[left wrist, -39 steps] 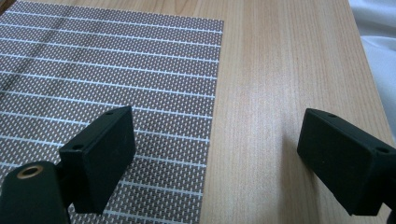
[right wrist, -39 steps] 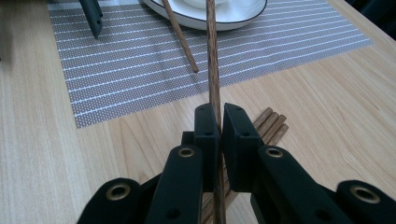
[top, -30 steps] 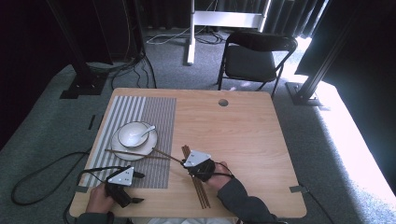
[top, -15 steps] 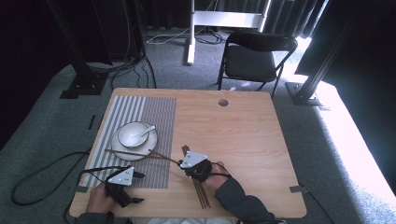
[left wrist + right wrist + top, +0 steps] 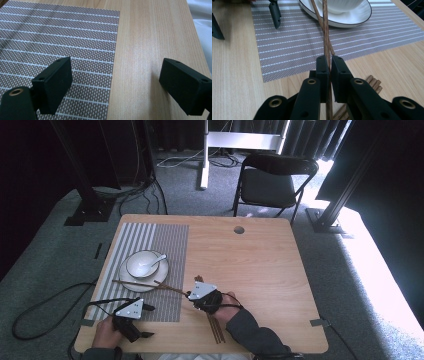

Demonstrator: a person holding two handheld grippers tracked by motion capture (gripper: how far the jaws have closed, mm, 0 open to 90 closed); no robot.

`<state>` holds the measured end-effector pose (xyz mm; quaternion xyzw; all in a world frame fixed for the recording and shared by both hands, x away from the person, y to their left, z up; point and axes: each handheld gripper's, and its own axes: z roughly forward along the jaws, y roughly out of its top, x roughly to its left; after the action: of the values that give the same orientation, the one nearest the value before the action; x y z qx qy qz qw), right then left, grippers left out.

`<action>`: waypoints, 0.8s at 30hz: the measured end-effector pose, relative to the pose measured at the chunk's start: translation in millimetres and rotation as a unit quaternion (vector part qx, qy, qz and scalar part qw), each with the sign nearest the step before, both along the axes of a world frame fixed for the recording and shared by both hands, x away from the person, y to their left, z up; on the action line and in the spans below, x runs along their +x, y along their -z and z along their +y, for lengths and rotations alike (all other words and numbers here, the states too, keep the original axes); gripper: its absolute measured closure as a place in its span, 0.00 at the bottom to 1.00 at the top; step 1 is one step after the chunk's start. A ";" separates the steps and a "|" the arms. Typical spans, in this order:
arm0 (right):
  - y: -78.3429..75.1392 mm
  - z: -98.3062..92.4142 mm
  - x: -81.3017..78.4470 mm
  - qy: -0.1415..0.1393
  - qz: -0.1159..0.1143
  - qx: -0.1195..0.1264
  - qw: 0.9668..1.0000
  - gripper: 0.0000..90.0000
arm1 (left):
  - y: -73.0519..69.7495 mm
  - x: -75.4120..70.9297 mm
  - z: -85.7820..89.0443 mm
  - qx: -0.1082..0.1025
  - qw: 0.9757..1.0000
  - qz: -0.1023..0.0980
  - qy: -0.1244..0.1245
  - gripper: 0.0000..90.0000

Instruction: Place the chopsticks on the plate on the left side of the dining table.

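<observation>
My right gripper (image 5: 329, 61) is shut on a brown chopstick (image 5: 326, 37) that reaches forward over the rim of a white plate (image 5: 362, 15). A second chopstick (image 5: 318, 17) lies crossed beside it. The plate carries a white bowl (image 5: 142, 263) with a spoon (image 5: 156, 262). In the high view the right gripper (image 5: 190, 295) sits at the striped placemat's (image 5: 165, 245) right edge. A bundle of chopsticks (image 5: 216, 329) lies on the wood just behind it. My left gripper (image 5: 116, 67) stands open and empty above the placemat's near right corner, and in the high view the left gripper (image 5: 148, 321) is at the front left.
The wooden table (image 5: 250, 265) has a small round hole (image 5: 239, 229) near its far edge. A black folding chair (image 5: 272, 180) stands beyond it. A cable (image 5: 45, 302) trails off the table's left side to the floor. White cloth (image 5: 201, 20) lies past the table's near edge.
My right gripper has shifted slightly to the left with the chopstick in it. The left gripper has stayed where it was.
</observation>
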<state>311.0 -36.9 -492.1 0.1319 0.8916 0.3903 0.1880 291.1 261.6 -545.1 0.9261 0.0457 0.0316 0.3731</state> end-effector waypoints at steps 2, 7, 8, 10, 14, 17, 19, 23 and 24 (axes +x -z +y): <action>-0.1 1.0 -0.2 0.001 0.001 0.001 1.000 0.94 | 0.0 0.0 0.0 0.000 1.000 0.000 0.000 0.13; 0.3 7.0 0.2 -0.006 0.001 0.001 1.000 0.94 | 0.0 0.0 0.0 0.000 1.000 0.000 0.000 0.13; 0.3 7.0 0.2 -0.006 0.001 0.001 1.000 0.94 | 0.0 0.0 0.0 0.000 1.000 0.000 0.000 0.13; 0.7 10.8 0.4 -0.009 0.000 0.002 1.000 0.94 | 0.0 0.0 0.0 0.000 1.000 0.000 0.000 0.13; 1.2 14.1 0.9 -0.011 0.000 0.000 1.000 0.94 | 0.0 0.0 0.0 0.000 1.000 0.000 0.000 0.13; 1.2 17.5 1.6 -0.016 -0.002 -0.001 1.000 0.94 | 0.0 -0.1 0.0 0.000 1.000 0.000 0.000 0.13; 1.0 19.1 1.7 -0.017 -0.002 0.000 1.000 0.94 | 0.0 -0.1 0.0 -0.001 1.000 0.000 0.000 0.13; 1.0 21.5 2.6 -0.019 -0.002 -0.001 1.000 0.94 | 0.1 -0.1 -0.1 -0.001 1.000 0.001 -0.001 0.13; 1.1 22.0 3.0 -0.019 -0.002 -0.001 1.000 0.94 | 0.1 -0.1 -0.1 -0.001 1.000 0.001 -0.001 0.13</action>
<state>314.0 -15.0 -493.2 0.1136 0.8942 0.3930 0.1820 290.9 261.5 -545.2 0.9257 0.0467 0.0312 0.3740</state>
